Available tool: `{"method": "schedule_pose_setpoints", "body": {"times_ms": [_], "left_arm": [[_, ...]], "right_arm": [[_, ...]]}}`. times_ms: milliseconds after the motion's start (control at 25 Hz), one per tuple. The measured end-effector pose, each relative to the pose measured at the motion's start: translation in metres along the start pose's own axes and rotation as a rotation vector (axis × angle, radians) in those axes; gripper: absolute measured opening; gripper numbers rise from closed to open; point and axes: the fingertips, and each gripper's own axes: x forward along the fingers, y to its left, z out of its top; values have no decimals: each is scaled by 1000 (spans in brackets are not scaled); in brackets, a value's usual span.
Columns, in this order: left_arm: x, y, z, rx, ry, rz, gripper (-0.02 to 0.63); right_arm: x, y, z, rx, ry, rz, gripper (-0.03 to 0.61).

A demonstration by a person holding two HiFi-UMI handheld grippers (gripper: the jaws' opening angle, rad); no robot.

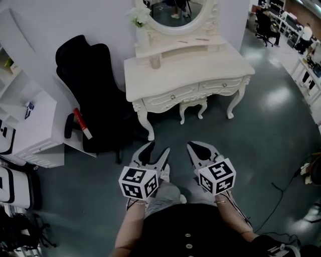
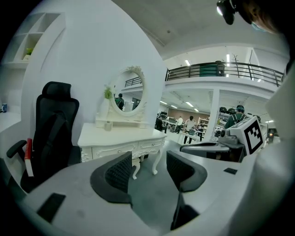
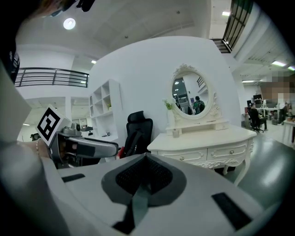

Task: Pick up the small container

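Nearest the person, the left gripper [image 1: 155,149] was held low with its jaws well apart and nothing between them. Just beside it, the right gripper [image 1: 192,146] had its jaws pressed together, empty. Farther off, across the grey floor [image 1: 261,130], the small container [image 1: 155,61] stood on the white dressing table's worktop [image 1: 200,68], toward its back left corner, below the oval mirror [image 1: 176,12].

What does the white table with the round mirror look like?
The white dressing table stands on the grey floor against the white wall, next to a black office chair. It looks like painted wood, with curvy carved legs, two front drawers with small knobs, and an oval mirror above a raised shelf. A small container sits on its top at the back. A stool is tucked underneath.
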Motion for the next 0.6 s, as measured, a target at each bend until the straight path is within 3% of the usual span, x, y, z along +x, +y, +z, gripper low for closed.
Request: {"method": "schedule_pose_setpoints", "body": {"times_ms": [280,600], "left_arm": [[44,33,15,-10,8,-31,224],[90,91,62,27,9,-82,224]], "right_arm": [[36,-24,6,19,7,-38,2],[104,-45,43,12,2,-89,2]]}}
